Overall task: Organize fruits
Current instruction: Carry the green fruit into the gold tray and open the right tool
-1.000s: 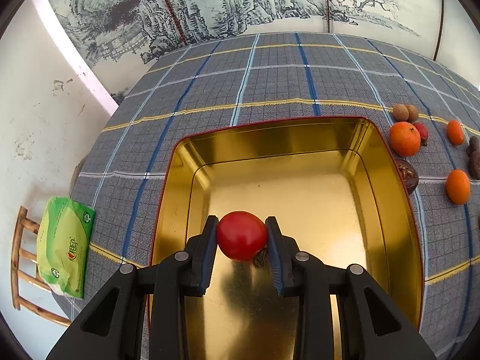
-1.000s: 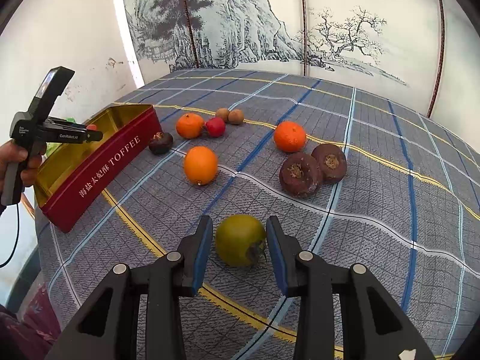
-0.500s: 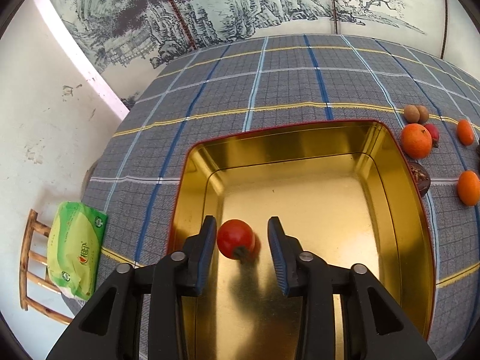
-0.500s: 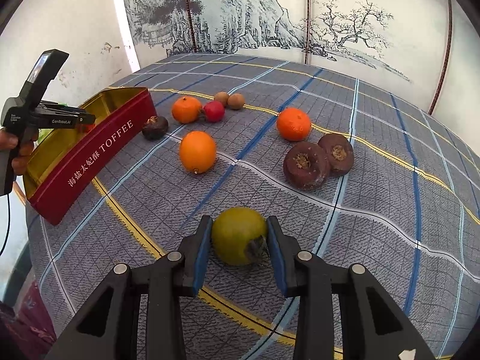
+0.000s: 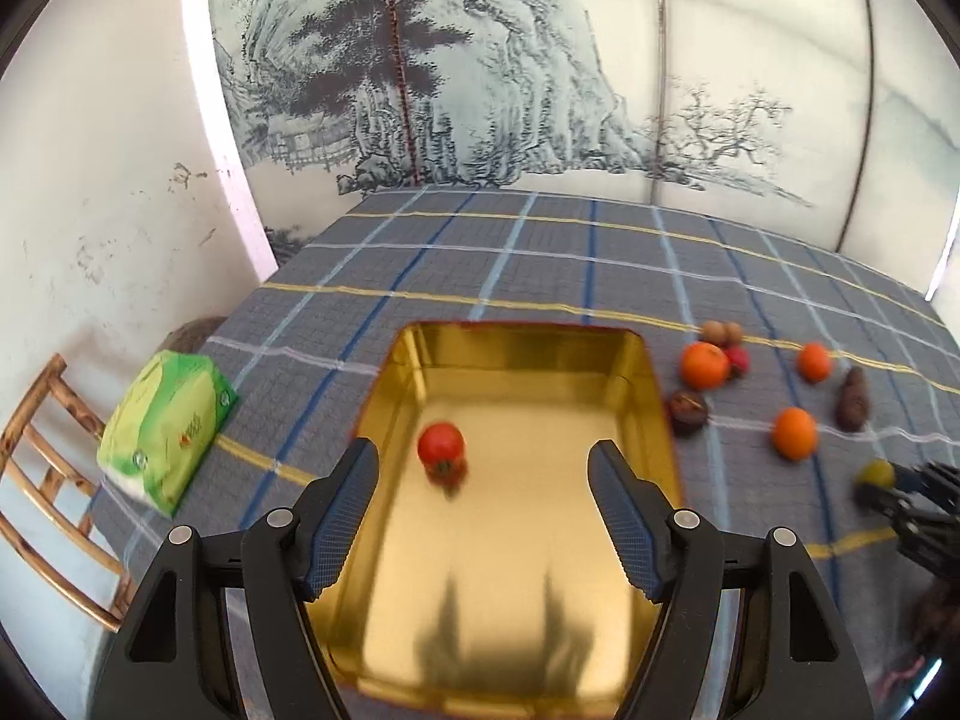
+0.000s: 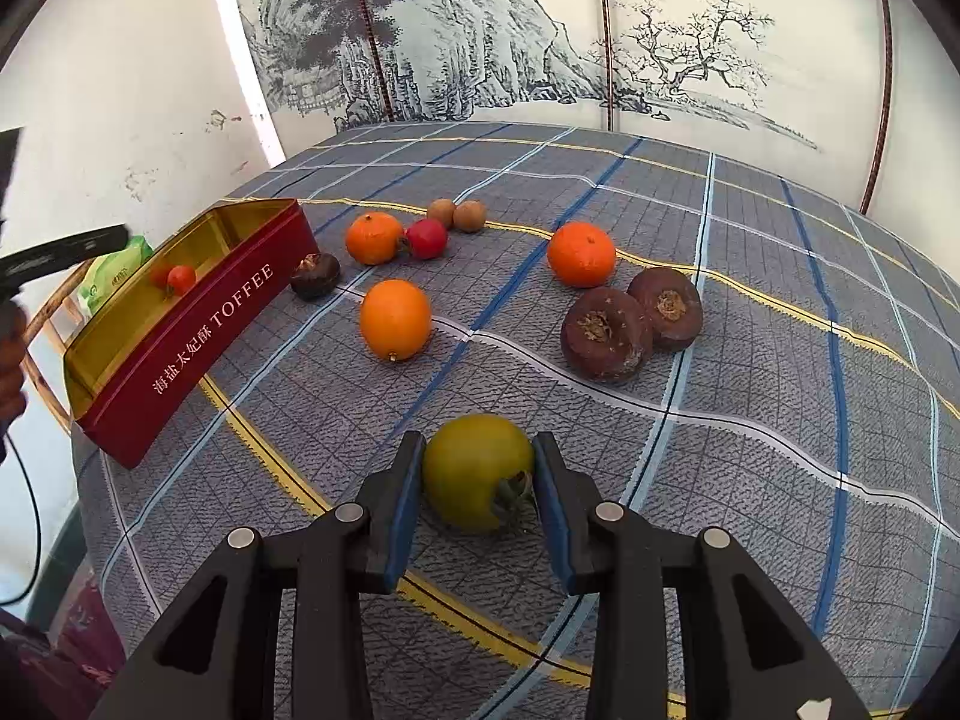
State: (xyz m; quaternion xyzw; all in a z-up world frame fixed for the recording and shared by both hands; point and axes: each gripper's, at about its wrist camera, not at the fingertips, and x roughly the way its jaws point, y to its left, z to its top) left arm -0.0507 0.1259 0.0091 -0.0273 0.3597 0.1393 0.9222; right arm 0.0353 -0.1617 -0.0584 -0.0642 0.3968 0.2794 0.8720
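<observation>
The green tomato (image 6: 478,471) sits on the checked cloth (image 6: 750,396) nearest you, clamped between the pads of your right gripper (image 6: 478,498), well to the right of the red toffee tin (image 6: 198,330). Beyond it lie an orange (image 6: 395,318) and two brown fruits (image 6: 630,321). Inside the tin rests the red tomato (image 5: 441,444), free of your left gripper (image 5: 483,516), whose jaws are opening with nothing between them.
</observation>
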